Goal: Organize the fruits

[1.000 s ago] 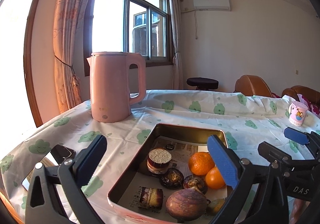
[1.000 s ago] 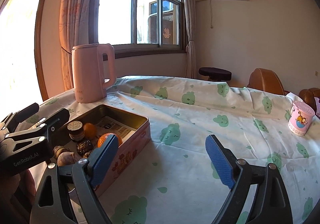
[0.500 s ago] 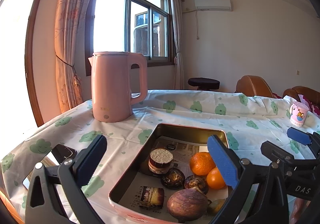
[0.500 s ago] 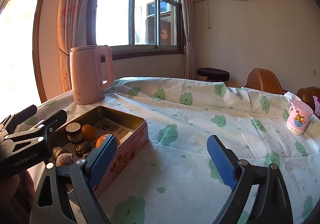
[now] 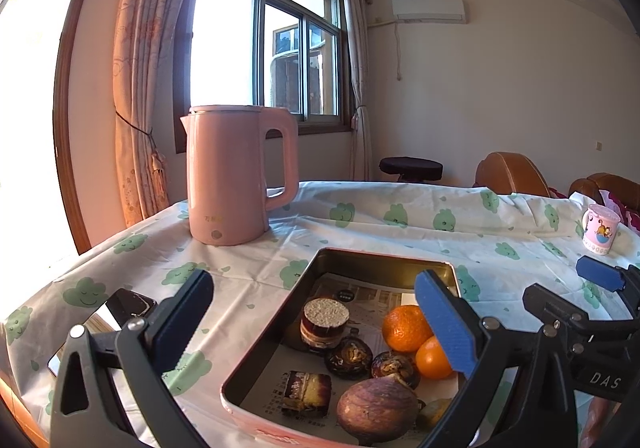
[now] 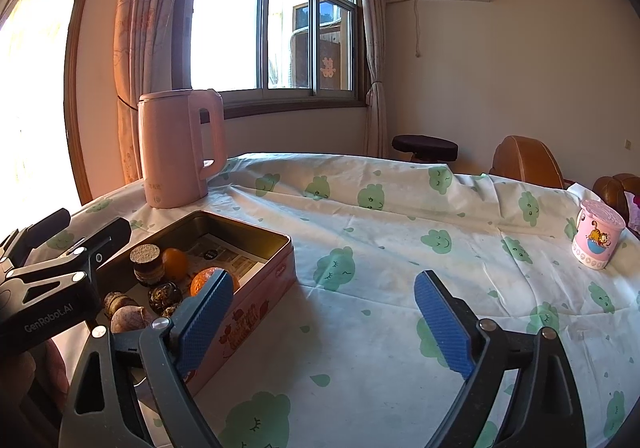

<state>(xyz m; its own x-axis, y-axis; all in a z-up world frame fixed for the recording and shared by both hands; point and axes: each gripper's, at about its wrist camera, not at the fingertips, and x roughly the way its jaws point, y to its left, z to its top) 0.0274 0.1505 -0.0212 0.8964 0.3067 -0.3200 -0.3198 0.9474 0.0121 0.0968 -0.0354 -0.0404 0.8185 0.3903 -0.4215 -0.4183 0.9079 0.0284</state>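
Left wrist view: the left gripper (image 5: 316, 322) has its jaws spread wide, w/ nothing between the pads; it hangs over the near part of the tin box (image 5: 384, 262). The box is open and lined w/ printed paper. Inside, at about 3 o'clock from the box centre, two oranges (image 5: 404, 328) lie touching each other. At 6 o'clock sits a big brown round fruit (image 5: 376, 410). Near the centre stands a small round cake (image 5: 324, 322), w/ two dark shrivelled pieces (image 5: 348, 356) just beside it, and a layered cake slice (image 5: 306, 392) at 7 o'clock. A pink kettle (image 5: 232, 176) stands upright on the tablecloth (image 5: 380, 224) at 11 o'clock from the box. A phone (image 5: 104, 322) lies flat at 9 o'clock. The right gripper shows at 3 o'clock of the frame, apart from the box. A pink mug (image 5: 600, 228) is far at 2 o'clock.

Right wrist view: the right gripper (image 6: 320, 322) is also spread wide, pads empty, above bare cloth (image 6: 400, 248). The tin box (image 6: 260, 288) is at 9 o'clock from it; its left pad stands in front of the box corner, I cannot tell if touching. Oranges (image 6: 176, 262), the cake and the brown fruit (image 6: 128, 318) are in the box. The left gripper (image 6: 66, 232) is at 9 o'clock of the frame, over the box's far side. Kettle (image 6: 176, 148) at 11 o'clock, mug (image 6: 598, 234) at 2 o'clock.
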